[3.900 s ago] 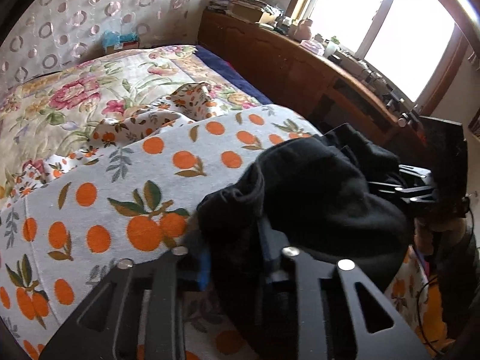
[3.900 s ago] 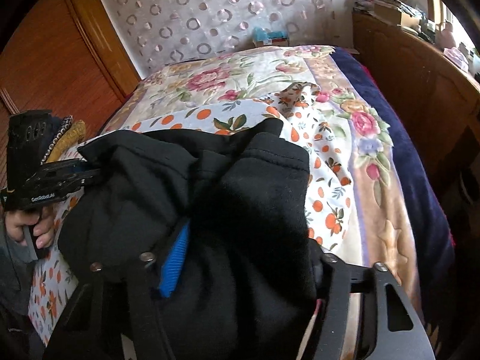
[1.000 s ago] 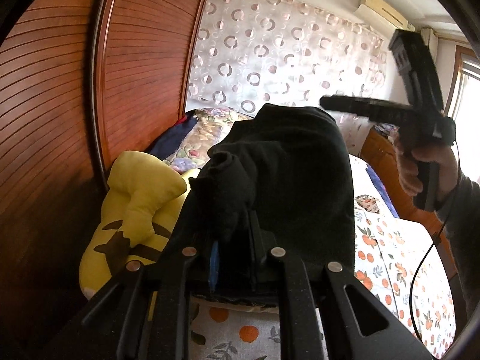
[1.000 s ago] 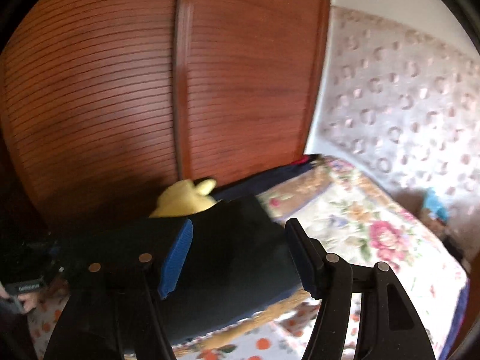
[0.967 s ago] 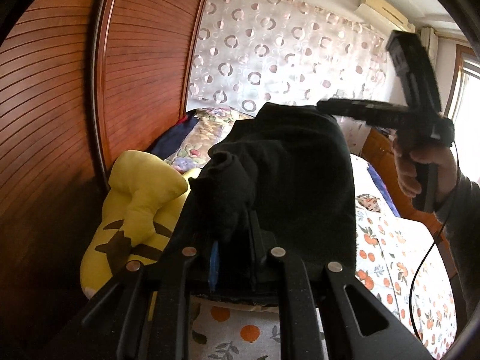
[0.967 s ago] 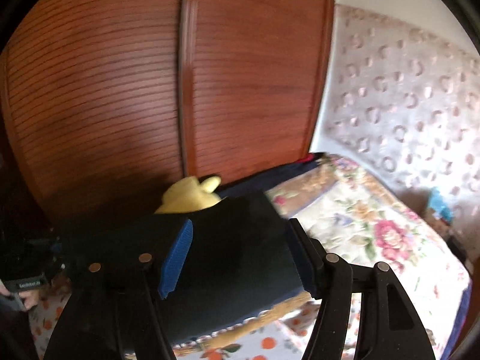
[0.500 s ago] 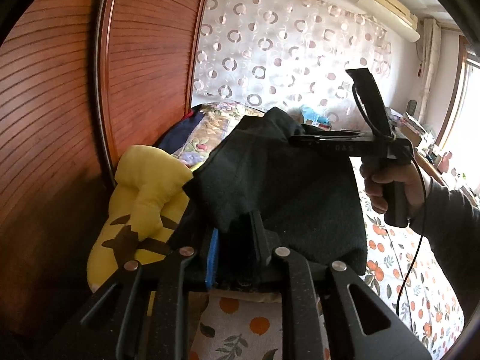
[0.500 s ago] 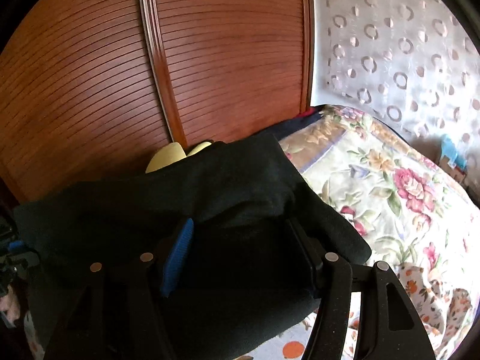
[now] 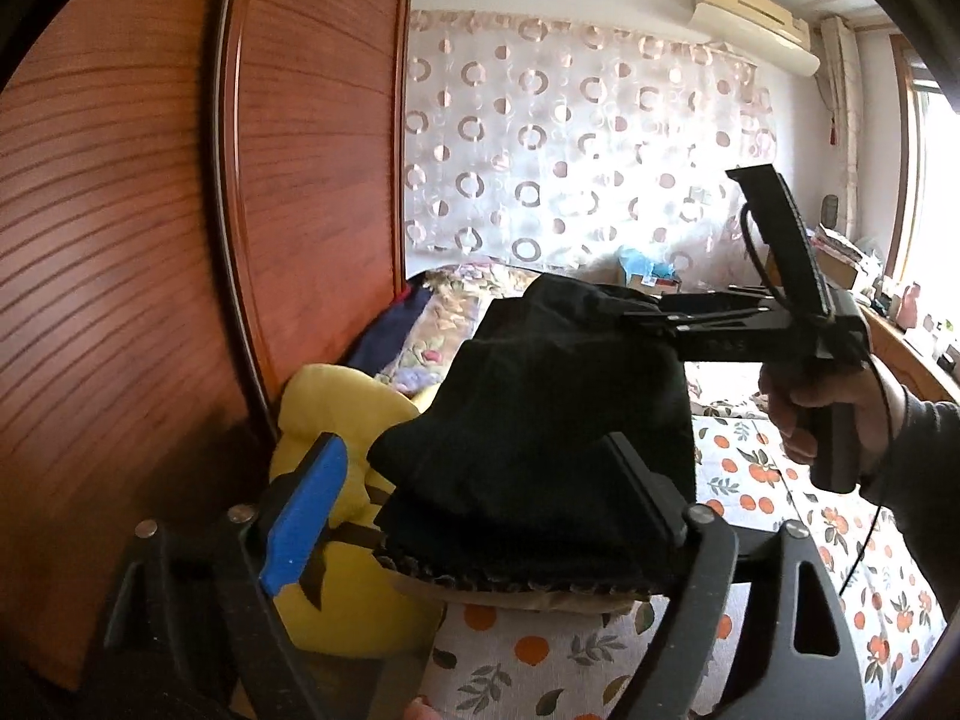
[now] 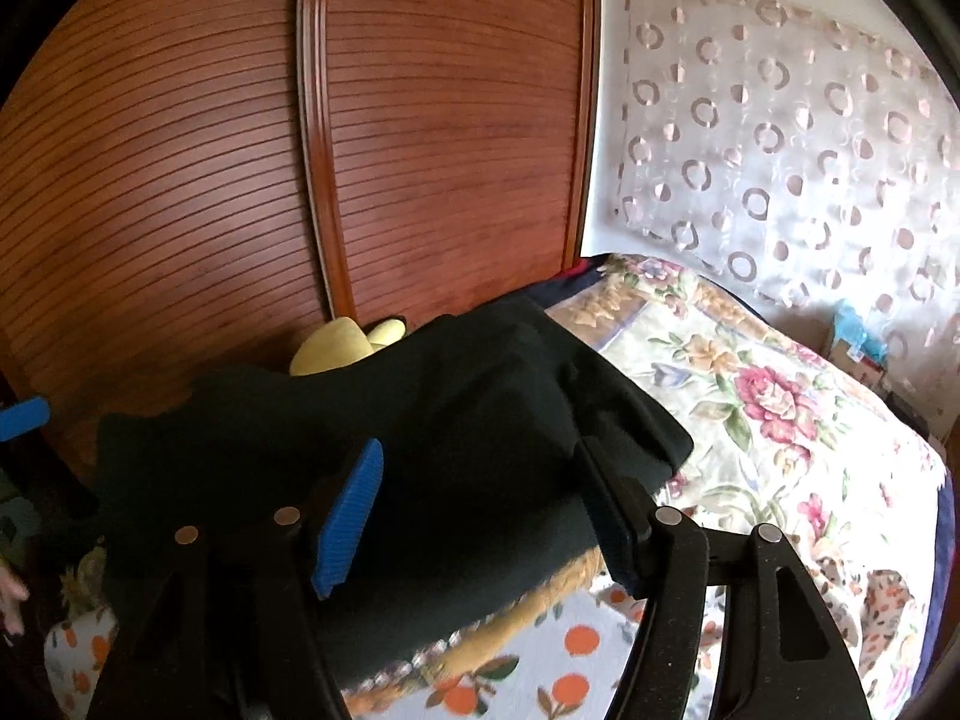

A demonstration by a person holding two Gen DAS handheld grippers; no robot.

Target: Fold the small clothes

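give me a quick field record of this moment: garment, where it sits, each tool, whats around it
garment: black folded garment
resting on: cushion with beaded fringe, on the orange-print sheet
left tool: open, fingers either side of the garment's near edge
right tool: open, fingers spread around the garment
beside: yellow plush toy, against the wooden wardrobe door
behind: floral bedspread, circle-patterned curtain
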